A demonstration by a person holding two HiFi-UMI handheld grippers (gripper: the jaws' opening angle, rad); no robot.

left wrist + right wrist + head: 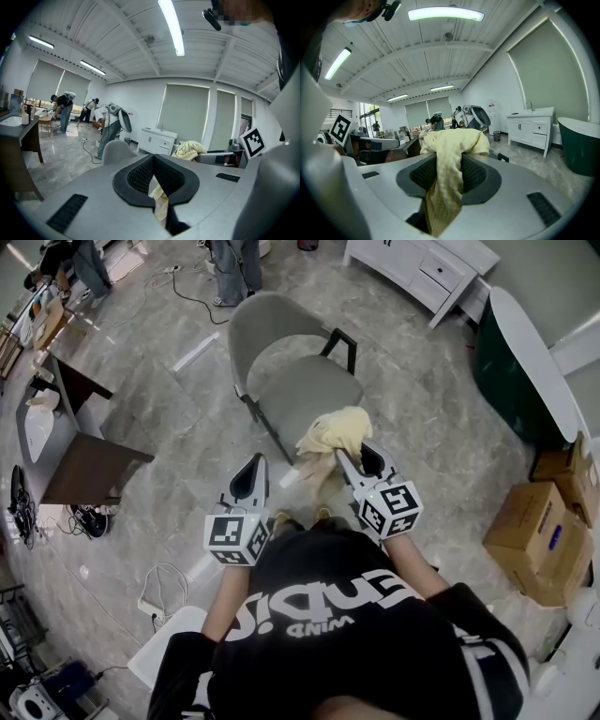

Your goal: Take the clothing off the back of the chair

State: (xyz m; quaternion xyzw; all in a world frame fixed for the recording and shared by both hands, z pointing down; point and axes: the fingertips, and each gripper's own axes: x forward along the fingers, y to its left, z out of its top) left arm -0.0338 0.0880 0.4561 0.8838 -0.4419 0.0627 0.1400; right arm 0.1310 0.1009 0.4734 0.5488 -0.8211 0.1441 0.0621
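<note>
The garment is light and limp, centre frame. Your right gripper clamps a thick bunch; your left gripper pinches only a thin edge, so bite deeper.

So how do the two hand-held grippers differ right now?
The right hand-held gripper has jaws apart, clamped on a thick bunch of the yellow clothing. The left hand-held gripper has jaws almost together, with only a thin strip of it between them. Both point toward the grey chair, side by side.
</note>
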